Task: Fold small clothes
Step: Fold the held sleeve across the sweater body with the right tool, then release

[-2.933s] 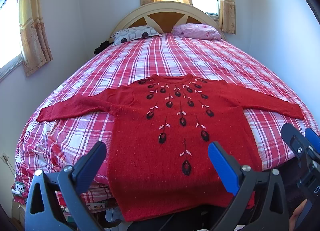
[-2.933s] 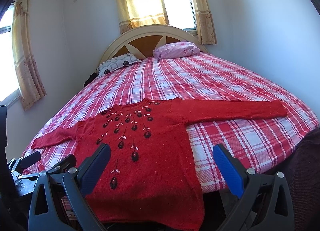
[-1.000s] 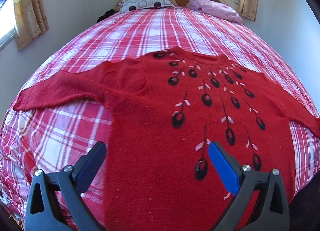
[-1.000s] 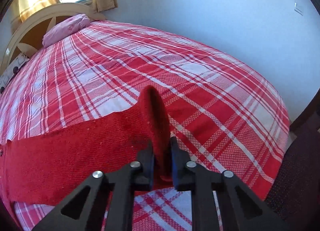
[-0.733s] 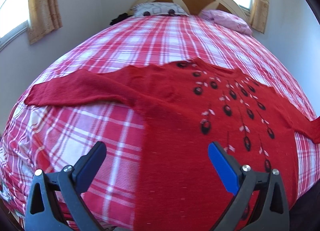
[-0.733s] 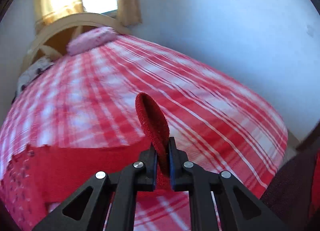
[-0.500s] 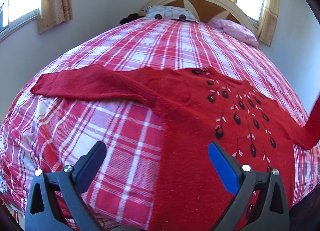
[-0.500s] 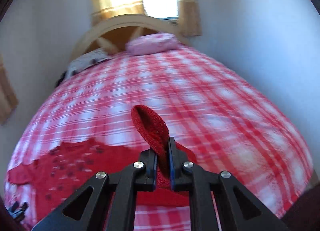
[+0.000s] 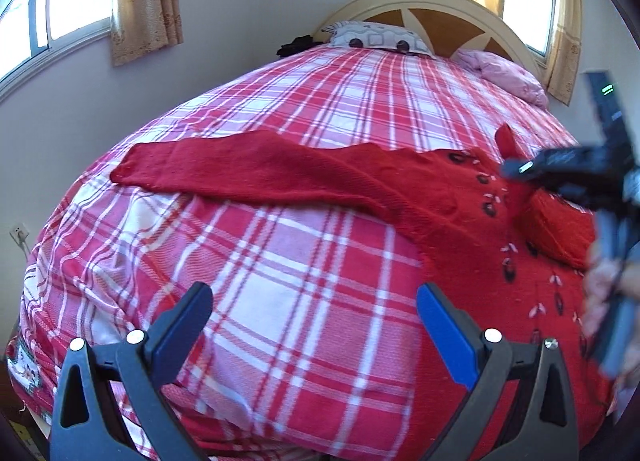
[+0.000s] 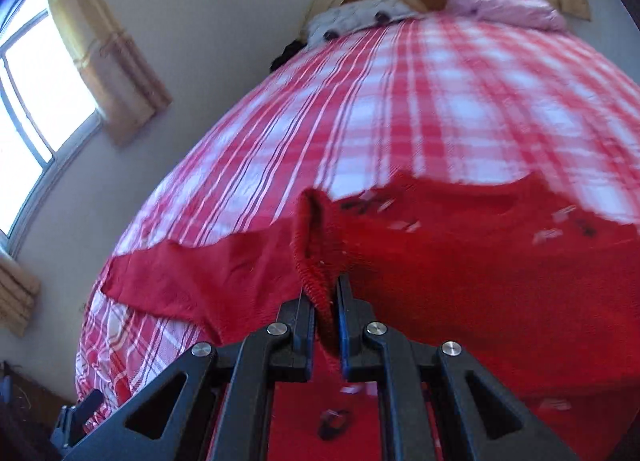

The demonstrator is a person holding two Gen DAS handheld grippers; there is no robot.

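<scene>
A red knit sweater (image 9: 460, 217) with dark bead-like decorations lies face up on the bed. Its left sleeve (image 9: 240, 169) stretches flat toward the bed's left side. My right gripper (image 10: 323, 297) is shut on the cuff of the right sleeve (image 10: 312, 245) and holds it over the sweater's chest; it also shows in the left wrist view (image 9: 516, 169). The right sleeve (image 9: 556, 225) is drawn across the body. My left gripper (image 9: 314, 321) is open and empty, low over the bedspread to the left of the sweater's body.
The bed has a red and white plaid cover (image 9: 280, 261). Two pillows, patterned (image 9: 376, 35) and pink (image 9: 504, 73), lie at the arched headboard (image 9: 440, 17). Walls with curtained windows (image 9: 60, 9) close in on the left and behind.
My right gripper has carried the right sleeve cuff leftward, from beside the bed's right part to over the sweater's chest. My left gripper has shifted left, toward the left sleeve side.
</scene>
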